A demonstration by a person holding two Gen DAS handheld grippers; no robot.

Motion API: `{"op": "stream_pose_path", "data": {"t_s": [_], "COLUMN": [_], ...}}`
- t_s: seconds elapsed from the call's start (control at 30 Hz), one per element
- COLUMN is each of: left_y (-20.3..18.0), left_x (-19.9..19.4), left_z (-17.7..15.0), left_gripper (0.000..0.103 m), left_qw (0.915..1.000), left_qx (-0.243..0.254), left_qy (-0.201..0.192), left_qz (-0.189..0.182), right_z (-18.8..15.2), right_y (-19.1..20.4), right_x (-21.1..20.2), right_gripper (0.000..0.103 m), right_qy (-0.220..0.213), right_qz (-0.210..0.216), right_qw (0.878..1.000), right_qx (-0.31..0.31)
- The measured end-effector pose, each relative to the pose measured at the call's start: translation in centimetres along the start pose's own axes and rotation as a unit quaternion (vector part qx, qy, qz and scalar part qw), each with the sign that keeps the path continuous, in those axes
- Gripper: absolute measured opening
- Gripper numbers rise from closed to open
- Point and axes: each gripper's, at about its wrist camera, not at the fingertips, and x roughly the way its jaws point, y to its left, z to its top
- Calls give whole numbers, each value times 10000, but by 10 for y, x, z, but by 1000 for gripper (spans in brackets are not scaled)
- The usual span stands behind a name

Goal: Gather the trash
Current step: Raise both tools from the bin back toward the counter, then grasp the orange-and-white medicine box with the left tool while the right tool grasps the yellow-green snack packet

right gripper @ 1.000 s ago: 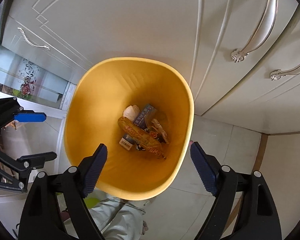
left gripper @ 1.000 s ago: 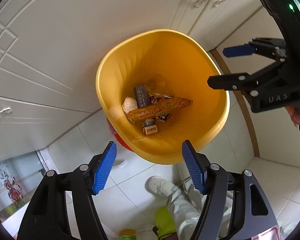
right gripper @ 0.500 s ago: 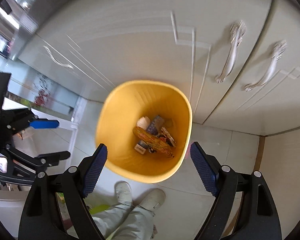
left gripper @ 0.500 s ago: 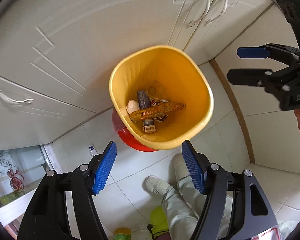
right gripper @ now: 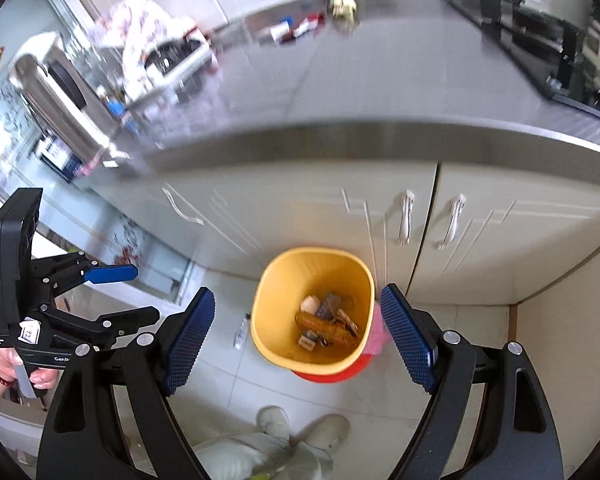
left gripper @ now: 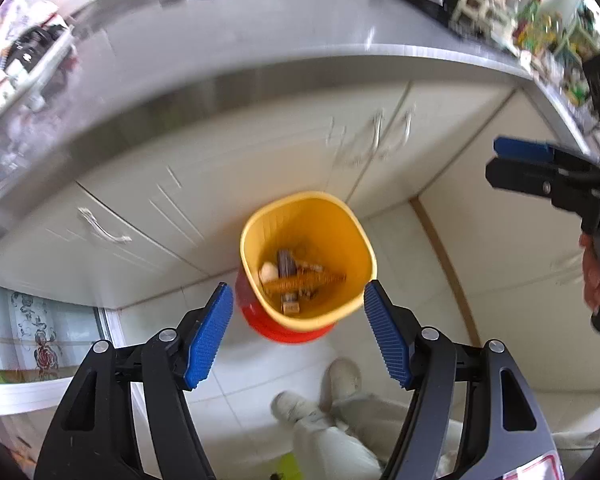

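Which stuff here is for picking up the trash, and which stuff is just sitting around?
For the job:
yellow plastic bin
long orange snack wrapper inside it
small dark packet inside it
left gripper, open
right gripper, open

Just lying about:
small white tube on the floor
cream cabinet doors
grey countertop

yellow bin (right gripper: 268, 300) | upright on floor, by cabinets | wrappers (right gripper: 328, 322) lying at bottom

One yellow bin (right gripper: 272, 312) on the floor, holding approx. five pcs of trash (right gripper: 327, 322), exact no. unclear. One red basin (left gripper: 268, 326) beneath it. Two grippers: left (left gripper: 298, 334) and right (right gripper: 300, 338). Two shoes (right gripper: 300, 426). Three cabinet handles (right gripper: 406, 218) in view. One small bottle (right gripper: 241, 330) on tiles.
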Motion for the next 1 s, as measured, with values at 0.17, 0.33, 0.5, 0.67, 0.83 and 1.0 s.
{"op": "stream_pose_path", "data": {"t_s": [0.17, 0.33, 0.5, 0.67, 0.83, 1.0], "left_y": [5, 15, 38, 76, 118, 152], "left_x": [-30, -43, -49, -42, -21, 11], "left_z": [28, 62, 99, 147, 205, 261], "left_gripper": [68, 69, 69, 74, 74, 74], "left_qw": [9989, 9973, 9948, 9925, 9927, 9946], "left_qx": [-256, -188, -200, -339, -361, -393], "left_qy": [-400, -692, -966, -1107, -1075, -901], "left_qz": [21, 150, 244, 398, 401, 330], "right_z": [28, 66, 106, 154, 209, 254], "right_y": [6, 14, 21, 24, 18, 7], "right_x": [-18, -25, -20, -1, 36, 69], "right_gripper": [85, 85, 85, 85, 85, 85], "right_qy": [-327, -633, -880, -1102, -1144, -1163], "right_qz": [72, 76, -33, -234, -423, -642], "right_qw": [9994, 9979, 9959, 9936, 9925, 9905], "right_qx": [-15, -128, -209, -84, 100, 345]}}
